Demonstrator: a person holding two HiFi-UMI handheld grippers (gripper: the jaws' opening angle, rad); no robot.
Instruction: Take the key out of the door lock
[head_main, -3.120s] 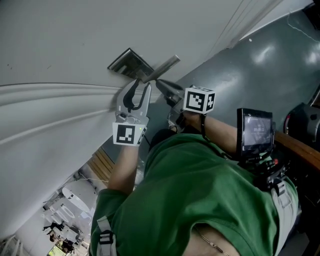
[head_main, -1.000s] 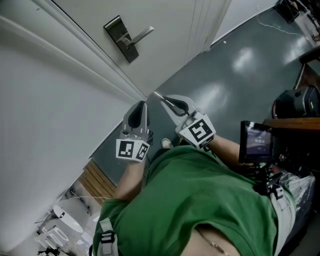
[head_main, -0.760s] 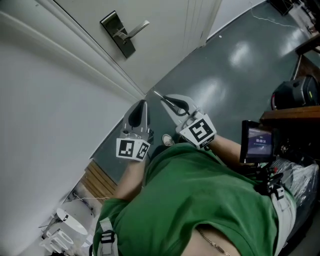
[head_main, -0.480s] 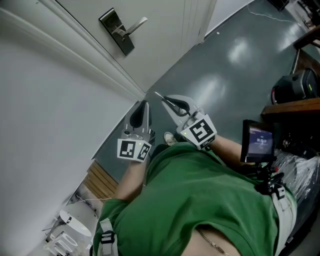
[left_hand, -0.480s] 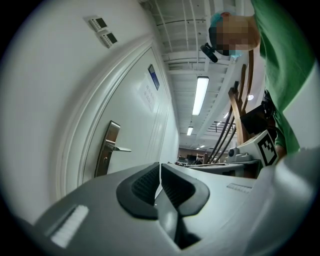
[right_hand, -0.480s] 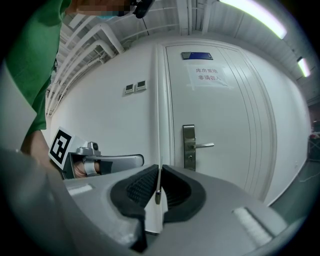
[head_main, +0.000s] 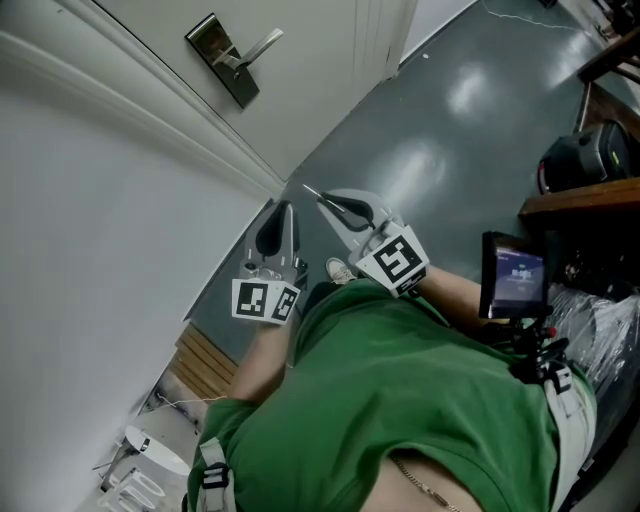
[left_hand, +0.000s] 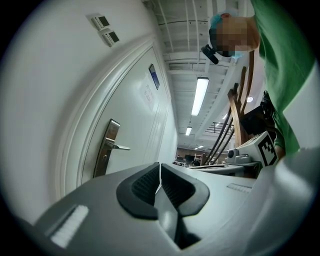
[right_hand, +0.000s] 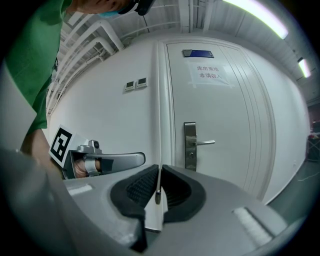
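In the head view the steel lock plate sits at about 11 o'clock on the white door. Its lever handle points toward 2 o'clock, and both are well apart from the two grippers.

Just left of centre, the left gripper points toward 12 o'clock. In the left gripper view its ribbed pads stand almost together, with only a thin slit between them and nothing in it. The lock plate lies off at 10 o'clock there.

Beside it to the right, the right gripper points toward 10 o'clock. The key juts from its tip as a thin metal sliver over the grey floor. It is out of the lock and clear of the door. The right gripper view shows the dark pads clamped on the key's flat blade, which stands edge-on between them. The lock plate and lever appear beyond at 1 o'clock.

At 3 o'clock in the head view, a small lit screen sits just beside the person's right forearm.
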